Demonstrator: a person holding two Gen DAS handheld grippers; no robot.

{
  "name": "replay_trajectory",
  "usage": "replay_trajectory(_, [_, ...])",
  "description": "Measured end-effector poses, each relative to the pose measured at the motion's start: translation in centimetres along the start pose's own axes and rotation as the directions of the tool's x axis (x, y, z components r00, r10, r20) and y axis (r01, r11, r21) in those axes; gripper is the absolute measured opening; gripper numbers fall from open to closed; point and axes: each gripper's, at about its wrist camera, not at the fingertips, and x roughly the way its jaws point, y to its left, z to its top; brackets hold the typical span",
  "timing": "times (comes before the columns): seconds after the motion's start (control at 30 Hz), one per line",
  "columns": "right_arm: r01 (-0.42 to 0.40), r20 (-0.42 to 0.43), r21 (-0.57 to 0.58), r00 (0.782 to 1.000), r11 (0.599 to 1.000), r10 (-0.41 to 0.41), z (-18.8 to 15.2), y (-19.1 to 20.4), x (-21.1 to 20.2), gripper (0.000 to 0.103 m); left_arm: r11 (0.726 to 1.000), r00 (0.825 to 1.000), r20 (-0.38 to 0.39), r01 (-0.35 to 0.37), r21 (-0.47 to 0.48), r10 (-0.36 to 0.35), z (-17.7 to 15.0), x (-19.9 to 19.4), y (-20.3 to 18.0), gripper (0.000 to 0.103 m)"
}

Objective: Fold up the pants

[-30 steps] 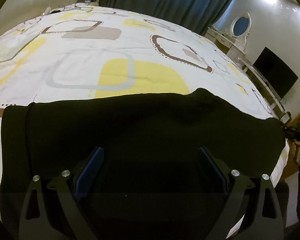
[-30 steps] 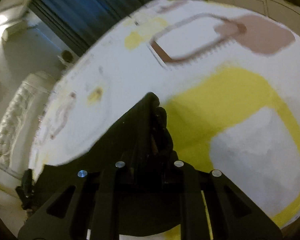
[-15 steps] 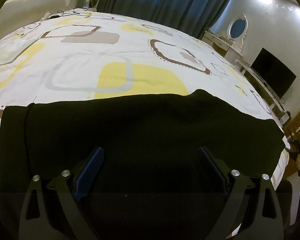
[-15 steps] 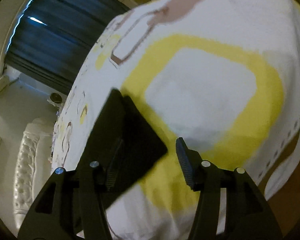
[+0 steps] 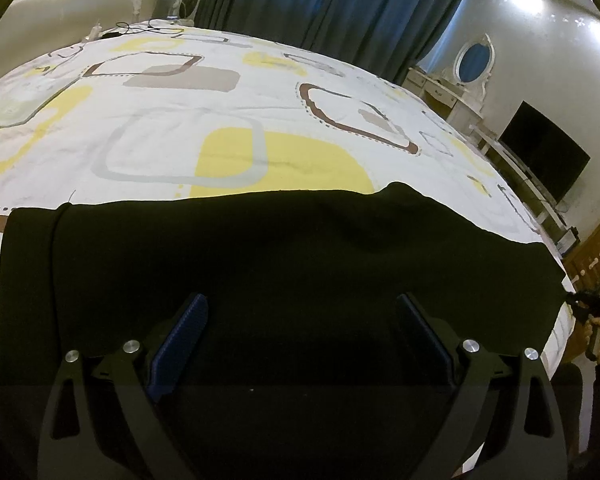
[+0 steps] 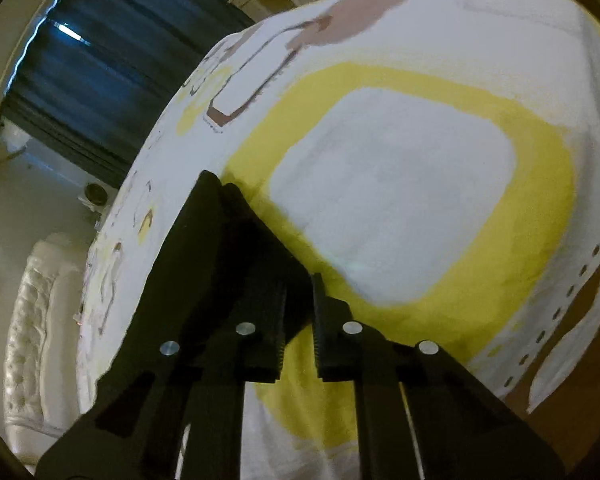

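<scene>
black pants (image 5: pixel 284 280) spread flat and wide across the near part of the bed, directly under and ahead of the left gripper (image 5: pixel 302 344), reaching well past both of its sides. far edge of the cloth mostly straight, with a small raised bump ahead and to the right. a folded seam or band visible along the left end. left gripper held above the fabric with its blue-padded fingers (image 5: pixel 180 340) spread wide apart, nothing between them.

in the right wrist view, one corner of the same pants (image 6: pixel 220 264) coming in from the left and lying against the left finger, ahead of and partly between the two fingers of the right gripper (image 6: pixel 298 320). right fingers drawn near each other with a narrow strip of bedding showing between the ribbed pads (image 6: pixel 278 328); cannot tell whether cloth is pinched there. view blurred.

beneath the pants, a white bedspread (image 5: pixel 228 120) with yellow, grey and brown rounded squares; a large yellow ring (image 6: pixel 420 184) ahead and right of the right gripper. beyond the bed, far ahead of the left gripper, blue curtains (image 5: pixel 324 0); off to its right, an oval mirror (image 5: pixel 474 62) and a dark screen (image 5: pixel 544 148).
</scene>
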Motion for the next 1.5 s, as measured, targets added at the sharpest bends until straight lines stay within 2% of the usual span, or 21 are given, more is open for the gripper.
replay_trajectory(0.07, [0.005,0.037,0.016,0.999,1.000,-0.005,-0.2,0.2,-0.9,0.017,1.000,1.000,0.003,0.006,-0.005,-0.006,-0.1,-0.2,0.1,0.094])
replay_trajectory(0.13, [0.052,0.133,0.024,0.990,0.998,-0.055,-0.5,0.8,-2.8,0.027,1.000,1.000,0.008,0.009,-0.024,-0.009,-0.1,-0.6,0.2,0.094])
replay_trajectory(0.17, [0.034,0.156,0.021,0.987,0.999,-0.037,-0.7,1.2,-3.4,0.035,0.999,1.000,0.014,0.002,-0.054,-0.001,-0.1,-1.0,0.1,0.094])
replay_trajectory(0.2, [0.003,0.167,0.021,0.986,1.000,-0.007,-1.0,1.6,-3.9,0.037,0.997,1.000,0.020,-0.001,-0.075,0.002,-0.1,-1.3,-0.1,0.094])
replay_trajectory(0.23, [-0.035,0.167,0.022,0.986,0.999,0.031,-1.3,2.2,-4.1,0.041,0.995,1.000,0.026,0.008,-0.104,-0.005,-0.1,-1.7,-0.5,0.094])
replay_trajectory(0.3, [-0.090,0.141,0.009,0.986,0.996,0.088,-2.0,3.4,-3.8,0.047,0.981,0.995,0.062,0.092,-0.169,-0.082,-0.5,-2.7,-2.2,0.094])
replay_trajectory(0.37, [-0.121,0.108,-0.016,0.987,0.993,0.122,-2.9,5.0,-3.1,0.048,0.962,0.978,0.103,0.196,-0.190,-0.179,-1.3,-3.5,-5.1,0.094])
replay_trajectory(0.43, [-0.151,0.077,-0.030,0.985,0.988,0.153,-3.6,6.2,-2.2,0.051,0.947,0.964,0.136,0.251,-0.198,-0.228,-2.1,-3.9,-8.0,0.094])
replay_trajectory(0.47, [-0.157,0.068,-0.034,0.985,0.987,0.159,-3.9,6.6,-1.8,0.055,0.939,0.958,0.139,0.276,-0.205,-0.251,-2.7,-3.7,-10.0,0.094])
replay_trajectory(0.53, [-0.161,0.049,-0.044,0.985,0.986,0.163,-4.5,7.4,-0.9,0.055,0.921,0.947,0.132,0.316,-0.227,-0.292,-3.5,-3.2,-12.8,0.094])
replay_trajectory(0.63, [-0.167,0.036,-0.033,0.985,0.985,0.169,-5.2,7.5,-0.2,0.056,0.873,0.925,0.096,0.379,-0.306,-0.368,-4.8,-1.5,-17.1,0.094])
replay_trajectory(0.73, [-0.189,0.044,0.005,0.981,0.982,0.188,-5.4,6.9,0.0,0.056,0.841,0.918,0.077,0.387,-0.379,-0.388,-5.7,0.2,-19.5,0.094])
replay_trajectory(0.8, [-0.206,0.045,0.027,0.978,0.978,0.204,-5.5,6.4,0.0,0.056,0.805,0.913,0.070,0.390,-0.447,-0.403,-6.4,1.5,-20.9,0.094])
replay_trajectory(0.9, [-0.222,0.046,0.055,0.975,0.974,0.219,-5.4,5.7,0.3,0.056,0.719,0.894,0.083,0.407,-0.563,-0.441,-7.4,2.9,-21.8,0.094])
replay_trajectory(0.93, [-0.229,0.046,0.067,0.973,0.971,0.227,-5.4,5.5,0.4,0.056,0.676,0.883,0.090,0.416,-0.608,-0.461,-7.7,3.5,-22.2,0.094])
replay_trajectory(1.03, [-0.248,0.050,0.080,0.968,0.966,0.244,-5.4,5.0,0.5,0.056,0.576,0.862,0.111,0.421,-0.701,-0.495,-8.5,4.4,-22.9,0.094])
replay_trajectory(1.1, [-0.257,0.049,0.083,0.966,0.963,0.254,-5.4,4.8,0.6,0.056,0.541,0.858,0.118,0.415,-0.731,-0.500,-8.6,4.9,-23.5,0.094])
replay_trajectory(1.2, [-0.271,0.051,0.093,0.962,0.958,0.267,-5.5,4.5,0.7,0.057,0.514,0.854,0.164,0.438,-0.737,-0.493,-8.5,5.0,-24.0,0.094])
replay_trajectory(1.3, [-0.277,0.051,0.097,0.961,0.956,0.273,-5.5,4.4,0.8,0.057,0.525,0.875,0.181,0.423,-0.739,-0.450,-8.3,5.5,-24.2,0.094])
replay_trajectory(1.37, [-0.278,0.051,0.098,0.960,0.956,0.274,-5.5,4.4,0.8,0.057,0.520,0.891,0.170,0.391,-0.760,-0.421,-8.4,6.1,-24.2,0.094])
replay_trajectory(1.5, [-0.280,0.053,0.094,0.960,0.955,0.276,-5.5,4.4,0.6,0.057,0.518,0.906,0.142,0.351,-0.780,-0.400,-9.0,6.2,-24.4,0.094])
